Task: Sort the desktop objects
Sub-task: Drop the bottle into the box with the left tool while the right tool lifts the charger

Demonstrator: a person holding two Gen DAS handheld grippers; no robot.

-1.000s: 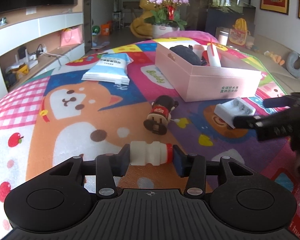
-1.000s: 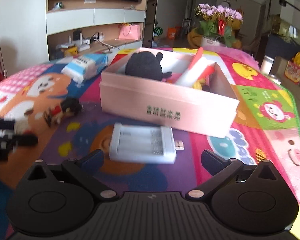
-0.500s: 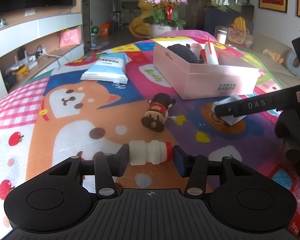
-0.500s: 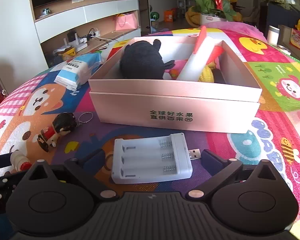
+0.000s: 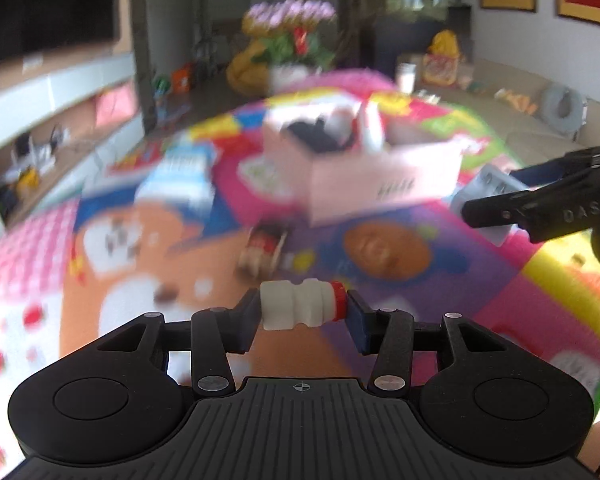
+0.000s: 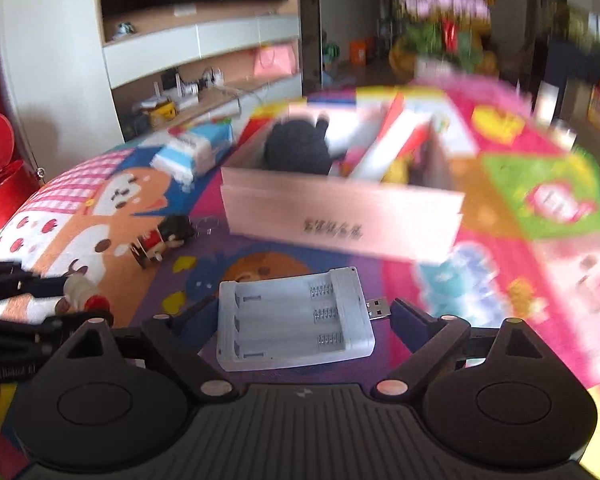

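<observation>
My left gripper (image 5: 302, 310) is shut on a small white drink bottle with a red cap (image 5: 300, 308) and holds it sideways above the mat. My right gripper (image 6: 296, 316) is shut on a white battery charger (image 6: 294, 320) with a USB plug, lifted off the mat. The charger also shows in the left wrist view (image 5: 490, 192), with the right gripper (image 5: 540, 204) at the right. The pink box (image 6: 340, 216) stands beyond, with a black plush toy (image 6: 298, 152) and a red-and-white tube (image 6: 396, 140) inside.
A small doll keychain (image 6: 160, 238) lies on the cartoon mat (image 6: 520, 280) left of the box. A blue-and-white tissue pack (image 6: 196, 150) lies at the far left. A flower pot (image 5: 290, 46) stands beyond the table. The background is motion-blurred.
Both grippers have risen. The left has lifted the bottle off the mat; the right has closed on the charger and lifted it toward the pink box.
</observation>
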